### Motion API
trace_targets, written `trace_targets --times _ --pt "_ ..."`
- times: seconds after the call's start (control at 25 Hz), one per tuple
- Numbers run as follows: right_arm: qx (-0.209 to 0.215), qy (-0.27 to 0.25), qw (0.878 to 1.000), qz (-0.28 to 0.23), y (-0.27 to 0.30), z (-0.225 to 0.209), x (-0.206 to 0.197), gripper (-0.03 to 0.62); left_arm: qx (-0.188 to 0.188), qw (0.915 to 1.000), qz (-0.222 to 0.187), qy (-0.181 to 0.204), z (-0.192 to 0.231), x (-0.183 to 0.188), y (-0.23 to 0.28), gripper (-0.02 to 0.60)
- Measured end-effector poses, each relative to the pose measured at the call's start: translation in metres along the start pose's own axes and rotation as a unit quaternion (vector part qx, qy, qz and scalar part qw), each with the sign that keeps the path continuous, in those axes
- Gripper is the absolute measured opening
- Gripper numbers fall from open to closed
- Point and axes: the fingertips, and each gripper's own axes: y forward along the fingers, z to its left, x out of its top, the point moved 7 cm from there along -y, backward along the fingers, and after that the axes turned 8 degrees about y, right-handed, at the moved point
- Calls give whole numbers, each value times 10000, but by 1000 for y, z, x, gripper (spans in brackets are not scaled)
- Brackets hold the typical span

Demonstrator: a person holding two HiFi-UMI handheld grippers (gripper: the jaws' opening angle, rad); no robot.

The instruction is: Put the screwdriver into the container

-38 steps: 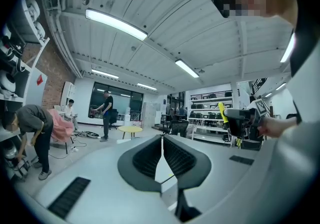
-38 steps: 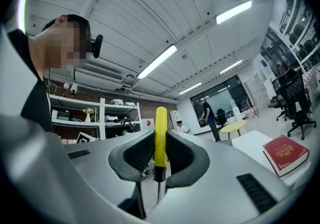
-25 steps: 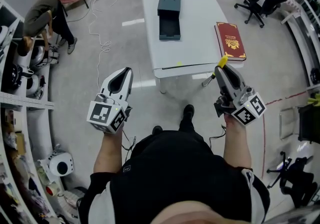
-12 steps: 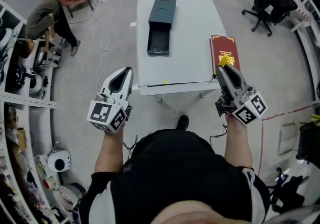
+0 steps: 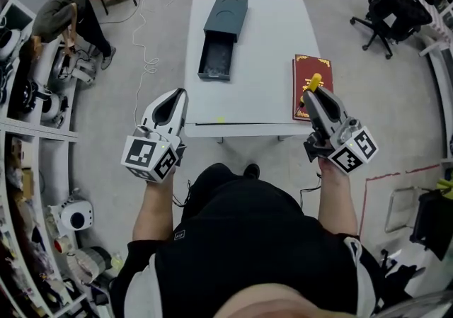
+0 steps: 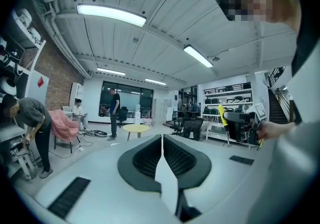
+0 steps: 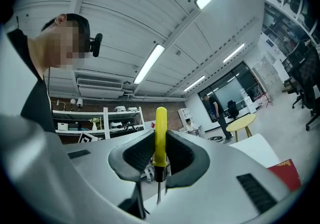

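Clearly the screwdriver (image 7: 160, 130) is already in hand: the right tool (image 7: 160, 144) pinches it by the yellow handle, and in the head view that handle (image 5: 313, 83) sticks out past the jaw tips over the red book (image 5: 312, 69) at the near right corner of the white worktop (image 5: 265, 40). Its long axis runs along the jaws, handle leading away from the person and the thin metal shaft pointing back toward the wrist. The left tool (image 6: 162, 155) has its jaws pressed together with nothing between them, and it hangs off the worktop's near left edge (image 5: 178, 95). The dark container (image 5: 225, 15) sits on the far left part of the worktop, its drawer (image 5: 216, 61) pulled open toward the person. From the right tool, the drawer lies ahead and to the left, well apart. The left tool is nearer to it sideways but carries nothing. I judge the coming move to be a carry forward and leftward, with the screwdriver turned to lie along the drawer's length.
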Motion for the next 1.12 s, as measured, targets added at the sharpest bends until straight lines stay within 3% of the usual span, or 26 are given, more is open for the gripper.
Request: trace_targets --times 0.36,0.64,0.84,1.12 --pt "94 -78 9993 357 53 -26 0 81 220 9996 46 -148 37 -16 22 26" --pt "185 -305 9972 652 133 -41 -4 81 334 9993 -88 -164 99 -28 46 26" --pt "355 -514 9930 1001 189 -43 -11 81 529 9978 -138 -374 140 -41 52 26" --pt "551 -567 9839 1604 245 -62 -31 81 783 9951 -56 -602 166 -54 53 26"
